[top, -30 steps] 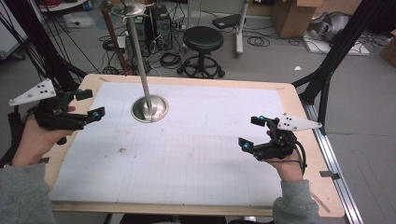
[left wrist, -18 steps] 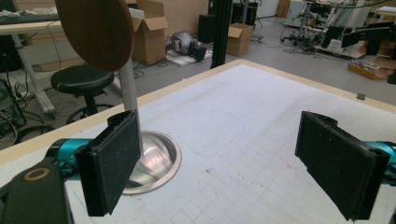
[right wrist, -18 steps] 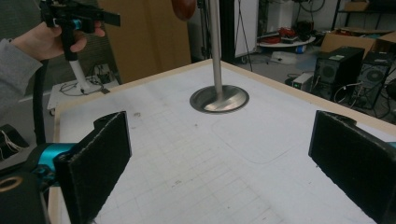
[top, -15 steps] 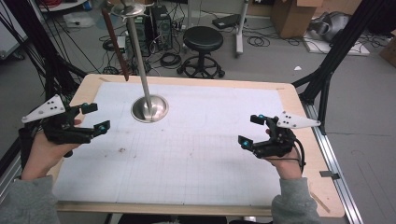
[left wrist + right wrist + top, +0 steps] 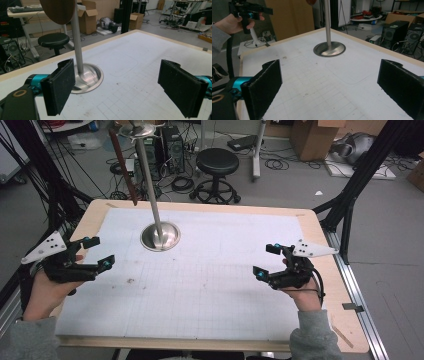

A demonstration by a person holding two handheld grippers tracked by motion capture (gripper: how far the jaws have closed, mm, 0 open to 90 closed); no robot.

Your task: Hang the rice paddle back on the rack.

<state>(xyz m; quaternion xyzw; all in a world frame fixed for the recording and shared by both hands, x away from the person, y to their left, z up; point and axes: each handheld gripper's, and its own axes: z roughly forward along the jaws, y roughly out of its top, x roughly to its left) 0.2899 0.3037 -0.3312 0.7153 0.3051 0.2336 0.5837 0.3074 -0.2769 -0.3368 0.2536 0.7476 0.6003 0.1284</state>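
Observation:
A metal stand with a round base (image 5: 160, 237) and a tall thin pole (image 5: 148, 180) rises from the white gridded mat (image 5: 210, 290). In the high view, my left gripper (image 5: 100, 252) hovers open at the mat's left edge, short of the base. My right gripper (image 5: 264, 260) is held open over the mat's right side. Nothing lies between either pair of jaws. The left gripper view has its two black pads (image 5: 60, 87) wide apart, with the base (image 5: 87, 76) just beyond them. Through the right gripper view's spread pads (image 5: 263, 90) the base (image 5: 329, 48) sits farther off.
The mat lies on a wooden table (image 5: 325, 250). A brown strip (image 5: 122, 165) hangs beside the top of the pole. A black stool (image 5: 216, 162), computer cases, cables and boxes stand on the floor beyond the far edge. Black frame legs (image 5: 350, 190) flank the table.
My left gripper has drifted toward the near side along the mat's left edge, staying open. The right gripper has hardly moved.

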